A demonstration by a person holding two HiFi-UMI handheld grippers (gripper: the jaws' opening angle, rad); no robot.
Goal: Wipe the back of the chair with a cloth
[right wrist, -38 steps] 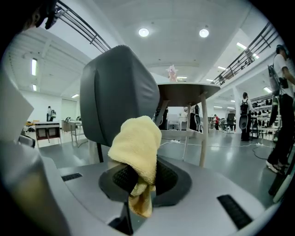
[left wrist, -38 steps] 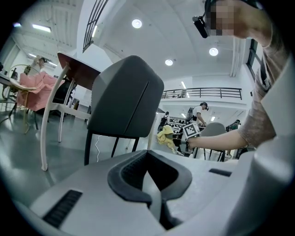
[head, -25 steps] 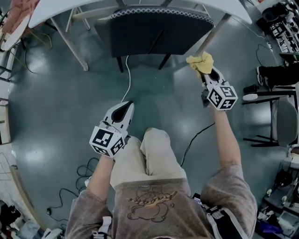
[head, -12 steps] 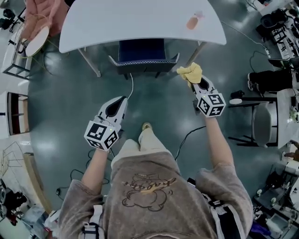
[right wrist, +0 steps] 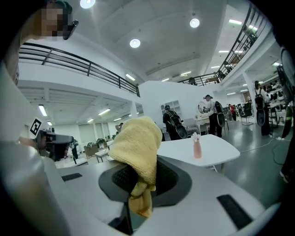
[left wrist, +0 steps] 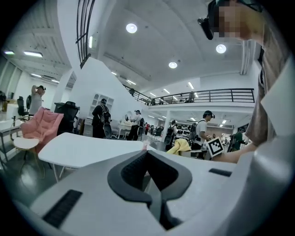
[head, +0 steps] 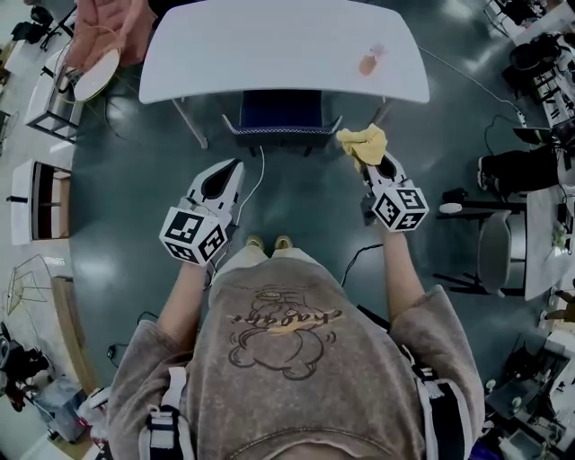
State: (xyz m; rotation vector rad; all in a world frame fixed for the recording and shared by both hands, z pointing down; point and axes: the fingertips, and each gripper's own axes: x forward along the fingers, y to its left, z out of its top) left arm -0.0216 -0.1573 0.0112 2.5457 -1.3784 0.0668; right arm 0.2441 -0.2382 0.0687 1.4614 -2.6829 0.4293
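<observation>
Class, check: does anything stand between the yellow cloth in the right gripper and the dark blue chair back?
Nothing visible. The yellow cloth, clamped in the right gripper, is just right of the dark blue chair back.

A white table (head: 269, 54) with a curved edge spans twelve o'clock of the head view. A small pink bottle (head: 369, 63) stands on it toward one o'clock. At eleven o'clock sits a pink armchair (head: 103, 27), with a round white side table (head: 97, 74) just beside it. A white cable (head: 259, 175) trails over the grey floor (head: 126, 225) near the centre, and a black cable (head: 358, 261) runs at four o'clock. In the left gripper view, a person in dark clothes (left wrist: 100, 120) stands beyond the table.
</observation>
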